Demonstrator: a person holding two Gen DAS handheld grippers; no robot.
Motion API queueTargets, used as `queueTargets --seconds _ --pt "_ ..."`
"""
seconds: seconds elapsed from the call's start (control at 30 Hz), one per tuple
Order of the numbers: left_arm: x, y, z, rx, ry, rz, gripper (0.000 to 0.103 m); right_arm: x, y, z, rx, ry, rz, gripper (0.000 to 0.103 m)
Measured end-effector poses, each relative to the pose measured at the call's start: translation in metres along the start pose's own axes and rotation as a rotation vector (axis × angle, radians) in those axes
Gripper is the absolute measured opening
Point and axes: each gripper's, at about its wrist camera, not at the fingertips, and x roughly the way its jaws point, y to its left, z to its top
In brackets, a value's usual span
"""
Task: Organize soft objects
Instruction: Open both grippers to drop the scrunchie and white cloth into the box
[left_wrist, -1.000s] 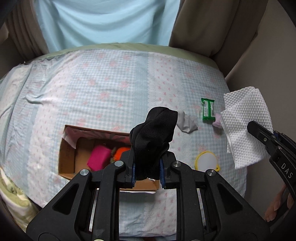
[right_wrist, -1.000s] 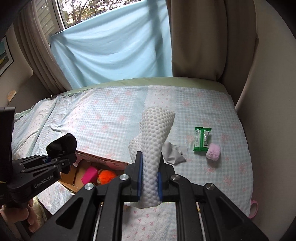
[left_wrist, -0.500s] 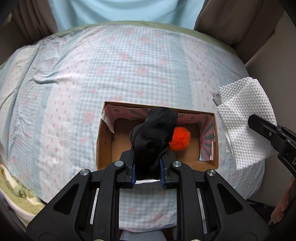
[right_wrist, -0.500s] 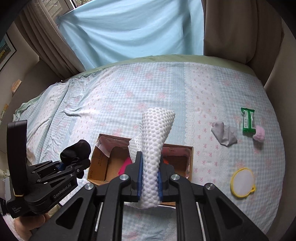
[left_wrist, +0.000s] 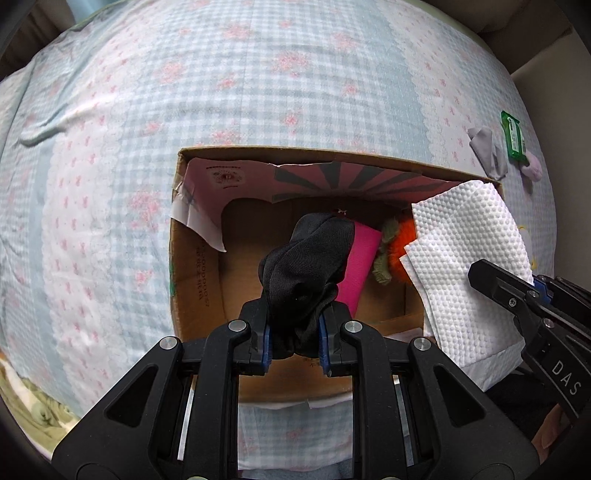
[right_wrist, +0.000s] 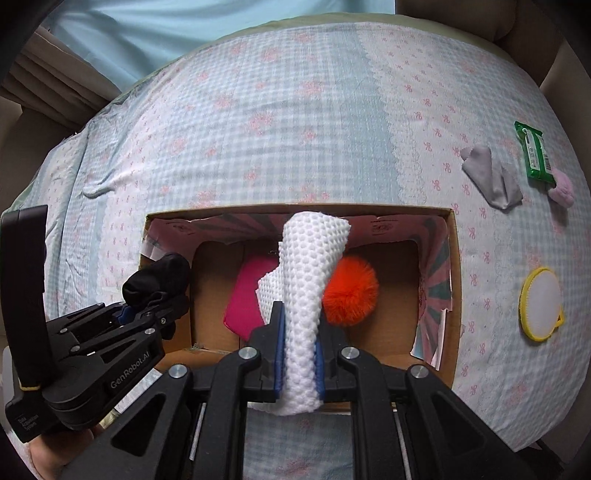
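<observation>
My left gripper (left_wrist: 294, 343) is shut on a black sock (left_wrist: 306, 273) and holds it over the open cardboard box (left_wrist: 192, 280). The sock also shows in the right wrist view (right_wrist: 155, 280). My right gripper (right_wrist: 298, 363) is shut on a white dimpled cloth (right_wrist: 308, 280), held above the same box (right_wrist: 452, 295); the cloth also shows in the left wrist view (left_wrist: 469, 266). Inside the box lie a pink cloth (right_wrist: 245, 299), an orange pompom (right_wrist: 351, 291) and an olive piece (left_wrist: 384, 258).
The box sits on a bed with a checked floral sheet (right_wrist: 295, 122). To the right on the sheet lie a grey cloth (right_wrist: 491, 177), a green packet (right_wrist: 535, 155), a lilac soft item (right_wrist: 561, 188) and a yellow-rimmed round pad (right_wrist: 541, 302).
Both grippers have moved closer and lower over the box, which now fills more of each view. Each still holds its item.
</observation>
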Motion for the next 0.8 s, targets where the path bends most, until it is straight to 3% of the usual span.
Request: queueTargets --seconds 0.2,0.37,0.4,0.43,0.47,0.5,0.53,0.57,0.8 --pt "0.019 0.000 0.006 0.013 0.029 0.003 0.016 0.035 -0.009 0.003 -0.009 0.082 -0.025 0.012" --pt "0.017 -0.002 0.008 0.038 0.019 0.010 0.019 0.044 -0.012 0.000 -0.053 0.095 -0.047 0.012" --pt "0.016 -0.003 0.010 0.048 0.016 0.016 0.028 0.044 -0.013 -0.001 -0.056 0.089 -0.046 0.012" --pt "0.015 -0.004 0.011 0.053 0.012 0.014 0.052 0.045 -0.014 -0.001 -0.058 0.087 -0.040 0.013" --pt "0.013 -0.004 0.012 0.052 0.005 0.016 0.071 0.047 -0.015 -0.002 -0.059 0.093 -0.034 0.021" --pt "0.011 -0.004 0.012 0.048 -0.009 0.014 0.100 0.048 -0.016 -0.003 -0.060 0.094 -0.035 0.045" --pt "0.008 -0.004 0.012 0.042 -0.023 0.001 0.103 0.049 -0.016 -0.005 -0.065 0.090 -0.038 0.065" --pt "0.005 -0.004 0.012 0.039 -0.026 -0.011 0.103 0.050 -0.016 -0.007 -0.075 0.088 -0.041 0.101" --pt "0.006 -0.018 0.008 0.092 -0.014 -0.001 0.103 0.052 -0.018 -0.027 -0.132 0.065 -0.020 0.103"
